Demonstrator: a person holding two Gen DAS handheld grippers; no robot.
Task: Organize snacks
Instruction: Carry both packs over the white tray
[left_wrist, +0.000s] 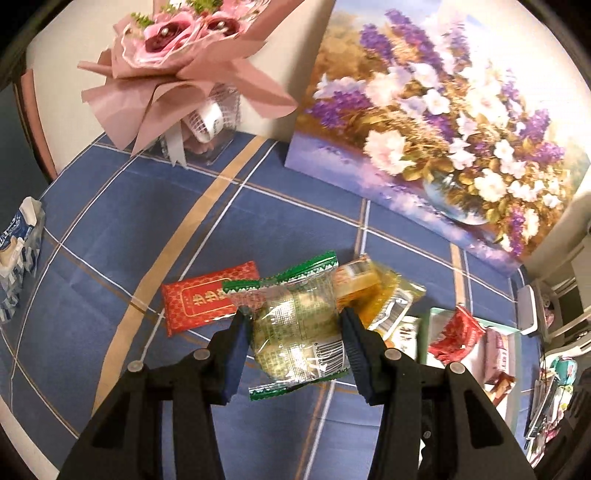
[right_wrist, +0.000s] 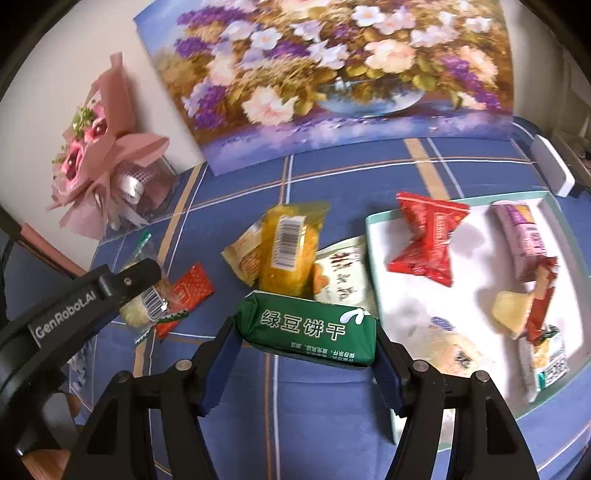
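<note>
My left gripper (left_wrist: 293, 314) is shut on a clear packet with green zigzag ends (left_wrist: 295, 325), held above the blue cloth. The same packet (right_wrist: 147, 306) shows at the left of the right wrist view. My right gripper (right_wrist: 304, 328) is shut on a green biscuit packet (right_wrist: 306, 328), also lifted. Below lie a red packet (left_wrist: 199, 306), a yellow packet (right_wrist: 288, 247) and a cream packet (right_wrist: 341, 273). To the right a white tray (right_wrist: 371, 251) holds a red bag (right_wrist: 424, 243), a purple packet (right_wrist: 521, 236) and several other snacks.
A pink bouquet (left_wrist: 173, 55) and a flower painting (left_wrist: 443, 122) lean on the wall at the back of the table. A blue-and-white wrapper (left_wrist: 16, 254) lies at the far left edge. The blue checked tablecloth (left_wrist: 295, 206) covers the table.
</note>
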